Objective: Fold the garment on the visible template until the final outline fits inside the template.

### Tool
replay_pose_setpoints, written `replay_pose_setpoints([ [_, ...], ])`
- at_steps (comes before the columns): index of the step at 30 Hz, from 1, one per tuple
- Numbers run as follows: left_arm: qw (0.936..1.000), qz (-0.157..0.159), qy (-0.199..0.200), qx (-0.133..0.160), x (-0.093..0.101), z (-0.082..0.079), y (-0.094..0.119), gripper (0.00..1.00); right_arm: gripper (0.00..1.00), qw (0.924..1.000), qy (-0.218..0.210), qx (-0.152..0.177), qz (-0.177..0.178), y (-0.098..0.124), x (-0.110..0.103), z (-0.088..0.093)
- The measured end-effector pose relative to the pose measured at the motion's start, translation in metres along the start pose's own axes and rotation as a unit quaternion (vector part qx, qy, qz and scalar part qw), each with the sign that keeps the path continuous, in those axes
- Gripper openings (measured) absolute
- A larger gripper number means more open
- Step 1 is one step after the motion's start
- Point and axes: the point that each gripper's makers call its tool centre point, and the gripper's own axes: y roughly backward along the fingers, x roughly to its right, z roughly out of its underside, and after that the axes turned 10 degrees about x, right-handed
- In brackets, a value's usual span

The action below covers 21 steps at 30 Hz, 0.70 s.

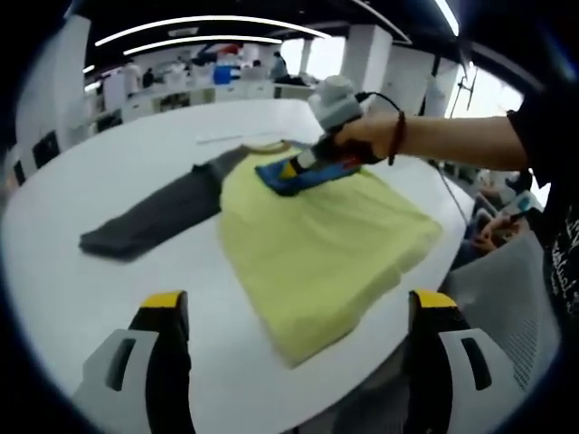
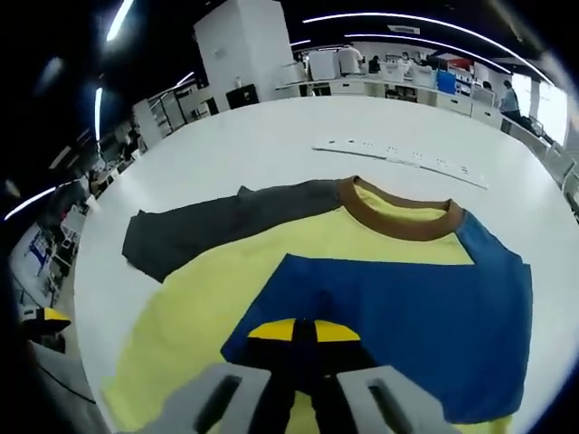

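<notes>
Meanwhile the right hand-held gripper (image 2: 303, 336) clamps the blue sleeve (image 2: 398, 316); left hand-held gripper (image 1: 294, 312) spread apart over bare table (image 1: 81, 199).

Right gripper view: shirt (image 2: 362, 298) hem and lower right side cut off by frame bottom; cloth under right hand-held gripper (image 2: 303, 336) hidden by tips, so grip on fabric can't be confirmed. White strip (image 2: 398, 155) on tabletop (image 2: 271, 136) too small to ID. Left gripper view: blue sleeve partly hidden behind right hand-held gripper; bkgd figures blurred, tabletop near edge cut off.
</notes>
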Motion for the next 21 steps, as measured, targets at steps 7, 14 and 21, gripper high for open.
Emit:
replay_pose_setpoints([
  [7,1.0,-0.001,0.0,-0.002,0.001,0.002,0.002,0.97,0.0,0.998,-0.039,0.035,-0.036,0.005,-0.017,-0.014],
  [14,1.0,-0.002,0.002,0.0,0.002,0.002,0.004,0.97,0.0,0.9913,-0.055,0.06,-0.103,0.009,-0.051,-0.029],
  [21,1.0,-0.007,0.005,-0.001,0.001,0.005,0.008,0.97,0.0,0.989,-0.052,0.045,-0.131,0.004,-0.065,-0.02],
])
